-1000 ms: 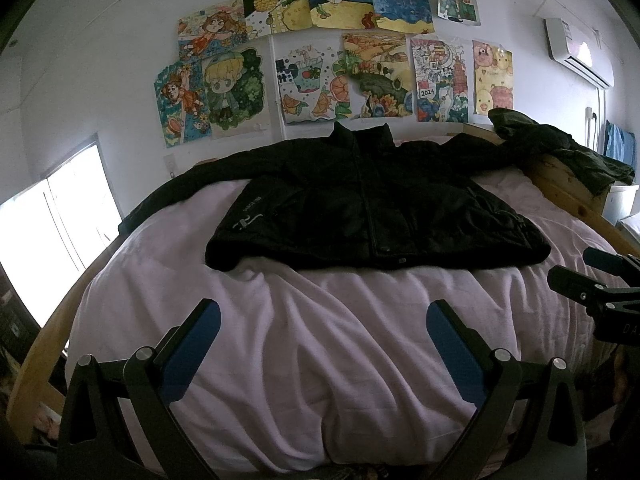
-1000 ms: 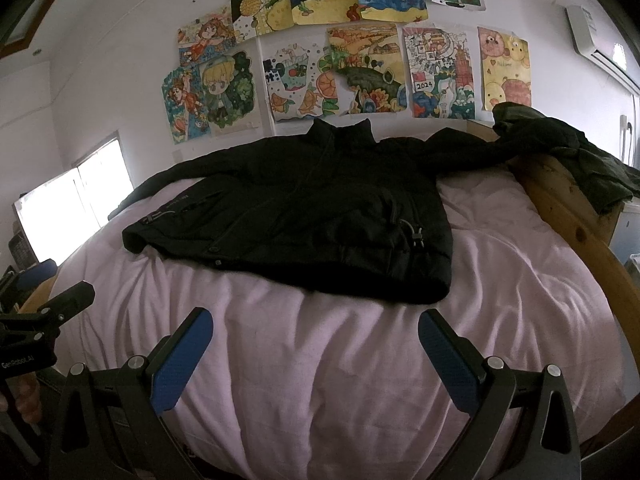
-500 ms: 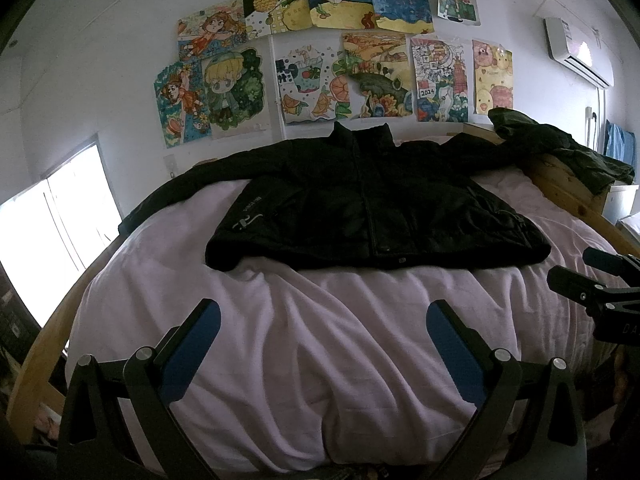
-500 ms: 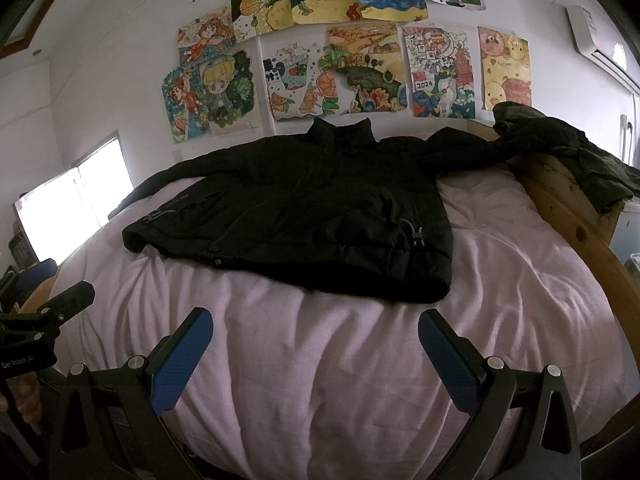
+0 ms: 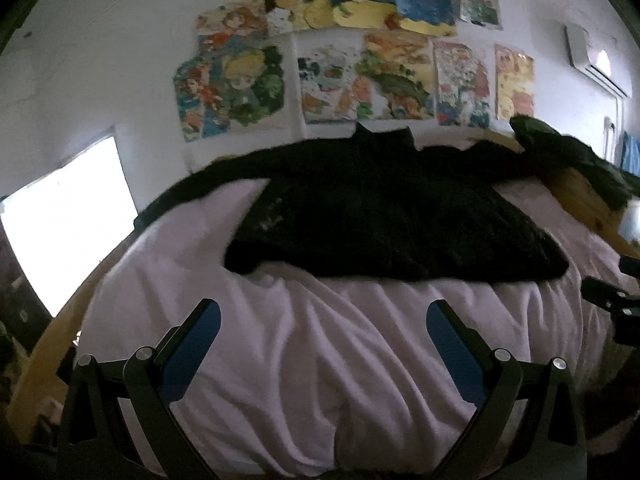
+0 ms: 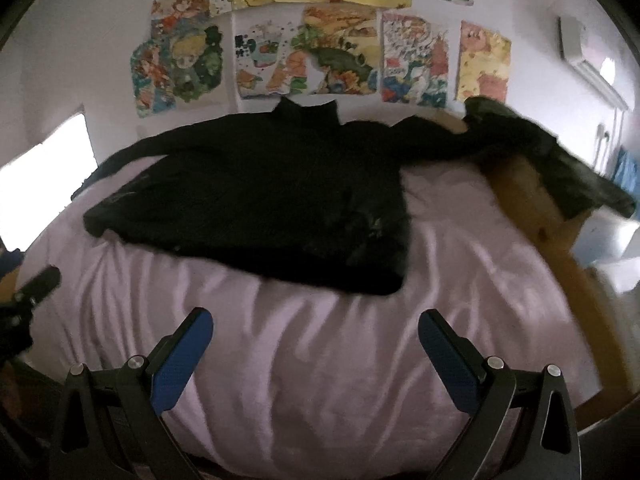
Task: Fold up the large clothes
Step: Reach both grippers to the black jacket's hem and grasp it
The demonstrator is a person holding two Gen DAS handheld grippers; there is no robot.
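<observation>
Two views covered the moment. In the left wrist view, the black jacket (image 5: 384, 216) lay spread flat on the bed (image 5: 304, 360), collar toward the wall of drawings (image 5: 352, 60) and hem toward the camera. One sleeve stretched off toward the window side and the other toward the wooden bed frame (image 5: 580, 196), most likely laid out that way so both sides could be folded inward. The left gripper (image 5: 324, 340) hovered over bare pink sheet short of the hem, jaws wide apart and holding nothing. The tip of the right gripper (image 5: 612, 300) showed at the right edge. A second dark garment (image 5: 576, 160) was draped over the frame, clear of the folding area.

In the right wrist view, the jacket (image 6: 260, 200) sat the same way, its near hem corner closest to the right gripper (image 6: 316, 340), which was also spread open and empty above the sheet. Part of the left gripper (image 6: 36, 288) showed at the left edge.

Compared with half a second earlier, both views were blurred and the wall drawings sat higher in the picture. This suggested both grippers had started tipping down and forward toward the hem, while the jacket itself had not shifted.
</observation>
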